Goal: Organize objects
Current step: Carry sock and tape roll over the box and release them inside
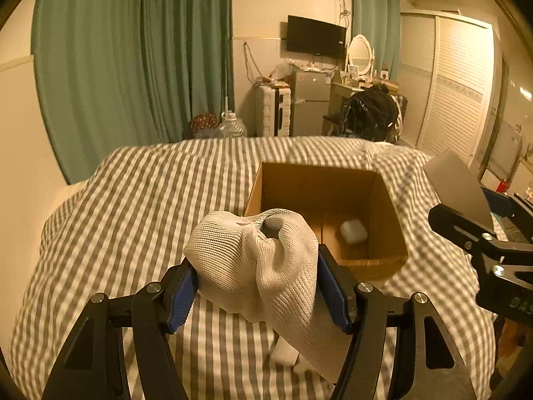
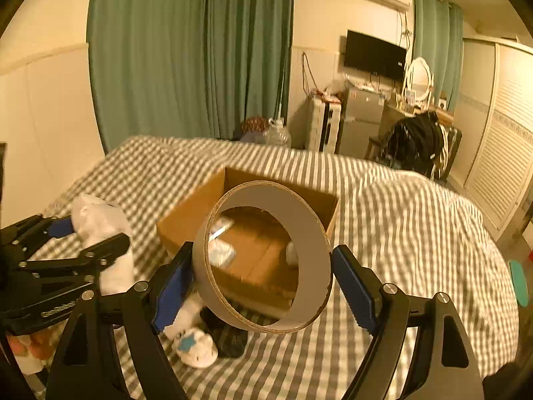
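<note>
Carrying both loads toward the cardboard box point(image 1: 388, 200), my left gripper point(image 1: 256, 286) pinched a white sock point(image 1: 263, 266), my right gripper point(image 2: 263, 278) a tape ring point(image 2: 309, 243); releasing over the box seemed next.

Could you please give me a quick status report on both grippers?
Left gripper shut on white mesh sock. Right gripper shut on grey cardboard tape ring. Open brown cardboard box just ahead, path unobstructed.

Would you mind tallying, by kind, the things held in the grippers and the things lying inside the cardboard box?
Held white mesh sock, in left gripper: 1
Held tape ring, in right gripper: 1
White earbud case inside cardboard box: 1
Small white packet inside box: 1
Total: 4
</note>
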Demonstrator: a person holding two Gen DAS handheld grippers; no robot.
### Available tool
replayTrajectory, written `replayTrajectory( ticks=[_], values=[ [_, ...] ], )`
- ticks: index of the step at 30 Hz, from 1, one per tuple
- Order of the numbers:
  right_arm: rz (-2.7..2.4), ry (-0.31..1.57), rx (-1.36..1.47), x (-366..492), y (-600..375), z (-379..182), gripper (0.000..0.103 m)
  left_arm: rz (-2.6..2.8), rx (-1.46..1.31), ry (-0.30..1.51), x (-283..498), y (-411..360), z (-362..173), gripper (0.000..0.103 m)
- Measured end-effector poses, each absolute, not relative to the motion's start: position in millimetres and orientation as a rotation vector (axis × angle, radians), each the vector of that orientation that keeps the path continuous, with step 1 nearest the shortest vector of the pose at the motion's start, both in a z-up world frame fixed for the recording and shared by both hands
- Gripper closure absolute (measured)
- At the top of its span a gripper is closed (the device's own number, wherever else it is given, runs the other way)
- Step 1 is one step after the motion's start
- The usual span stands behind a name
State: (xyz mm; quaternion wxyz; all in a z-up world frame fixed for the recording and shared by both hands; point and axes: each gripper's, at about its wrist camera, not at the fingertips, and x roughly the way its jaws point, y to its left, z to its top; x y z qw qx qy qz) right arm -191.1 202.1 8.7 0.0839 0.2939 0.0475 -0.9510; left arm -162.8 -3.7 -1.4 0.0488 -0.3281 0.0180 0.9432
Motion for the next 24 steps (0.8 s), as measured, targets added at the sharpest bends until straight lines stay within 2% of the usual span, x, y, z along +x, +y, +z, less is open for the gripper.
replayTrajectory(
  ticks=[8,13,24],
  values=[
    [-2.854,0.163,0.796,-226,198,44,0.021,2.845,-0.943,0.082,-216,9,20,0.035],
    [-2.852,0.078,0.782,-263,204,53,0.021,2.812,-0.931,0.075,-254,13,20,0.035],
    [-2.835,0.028,0.885,-350,209,16,0.022,2.716,-0.965,0.112,-327,33,-24,0.035]
  ],
)
